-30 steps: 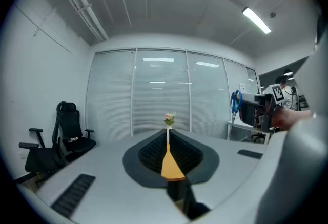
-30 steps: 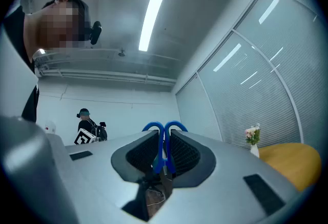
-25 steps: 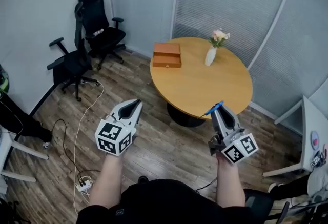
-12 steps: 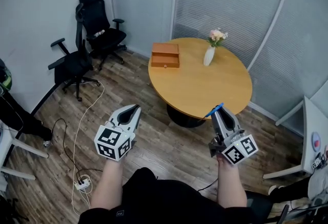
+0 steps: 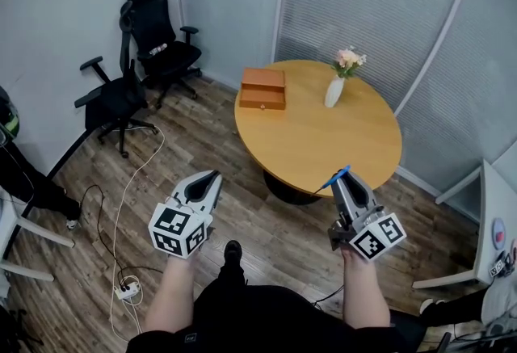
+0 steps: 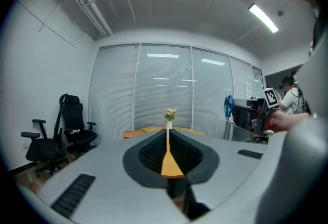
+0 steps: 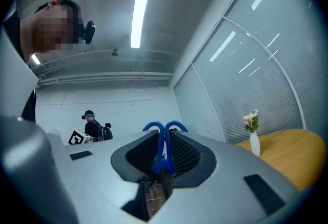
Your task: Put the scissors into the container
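Blue-handled scissors (image 5: 333, 176) stick out of my right gripper (image 5: 338, 177), which is shut on them over the wooden floor just short of the round table (image 5: 323, 137). In the right gripper view the blue handle loops (image 7: 164, 129) stand up between the pads. The container, an orange wooden box (image 5: 262, 88), sits on the far left of the table, well ahead of both grippers. My left gripper (image 5: 211, 178) hangs shut and holds nothing, left of the table. In the left gripper view, that gripper (image 6: 168, 134) points at the table and box (image 6: 135, 133).
A white vase with flowers (image 5: 334, 90) stands on the table right of the box. Two black office chairs (image 5: 153, 40) stand at the back left. A cable and power strip (image 5: 129, 290) lie on the floor at left. A white desk (image 5: 494, 218) is at the right.
The left gripper has dropped a little lower in the view. A shoe now shows between the arms. The right gripper still holds the scissors in about the same place.
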`<state>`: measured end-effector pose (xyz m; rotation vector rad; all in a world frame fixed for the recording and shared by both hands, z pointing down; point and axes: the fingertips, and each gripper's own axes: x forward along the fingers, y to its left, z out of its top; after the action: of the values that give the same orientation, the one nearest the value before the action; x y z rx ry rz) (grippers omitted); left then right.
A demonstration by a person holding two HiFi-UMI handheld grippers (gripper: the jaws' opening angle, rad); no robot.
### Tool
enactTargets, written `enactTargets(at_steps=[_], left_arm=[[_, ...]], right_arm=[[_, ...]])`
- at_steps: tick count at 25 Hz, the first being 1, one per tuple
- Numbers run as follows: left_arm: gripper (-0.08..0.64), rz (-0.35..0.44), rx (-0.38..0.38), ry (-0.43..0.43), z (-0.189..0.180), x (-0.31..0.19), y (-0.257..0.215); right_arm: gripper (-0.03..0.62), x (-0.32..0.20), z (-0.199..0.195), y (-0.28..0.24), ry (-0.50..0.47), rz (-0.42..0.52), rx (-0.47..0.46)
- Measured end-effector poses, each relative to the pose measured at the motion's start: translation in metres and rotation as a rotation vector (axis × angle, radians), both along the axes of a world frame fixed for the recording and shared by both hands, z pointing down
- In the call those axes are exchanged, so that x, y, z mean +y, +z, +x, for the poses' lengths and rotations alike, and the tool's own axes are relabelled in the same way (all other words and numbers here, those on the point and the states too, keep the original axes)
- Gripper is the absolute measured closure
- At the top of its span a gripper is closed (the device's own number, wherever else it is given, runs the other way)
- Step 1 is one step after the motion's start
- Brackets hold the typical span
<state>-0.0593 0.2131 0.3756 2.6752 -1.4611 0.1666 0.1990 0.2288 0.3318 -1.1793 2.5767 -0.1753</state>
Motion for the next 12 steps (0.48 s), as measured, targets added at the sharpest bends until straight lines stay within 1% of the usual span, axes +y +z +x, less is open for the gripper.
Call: enactTargets(at_steps=[3, 6, 12], left_arm=[[0.534, -0.012, 0.01, -0.007, -0.009, -0.024, 0.006], [0.534, -0.025, 0.02, 0.001, -0.016, -0.054, 0.011], [0.534, -0.021, 0.019, 0.056, -0.022, -0.124, 0.006]], right_arm=[[0.503, -0.021, -0.01, 0.005, -0.013, -0.015, 0.019], [0.503, -0.045, -0.017, 0.008, -0.006, -0.03, 0.024], [0.503, -0.098, -0.034, 0.009, 0.022, -0.049, 0.036]])
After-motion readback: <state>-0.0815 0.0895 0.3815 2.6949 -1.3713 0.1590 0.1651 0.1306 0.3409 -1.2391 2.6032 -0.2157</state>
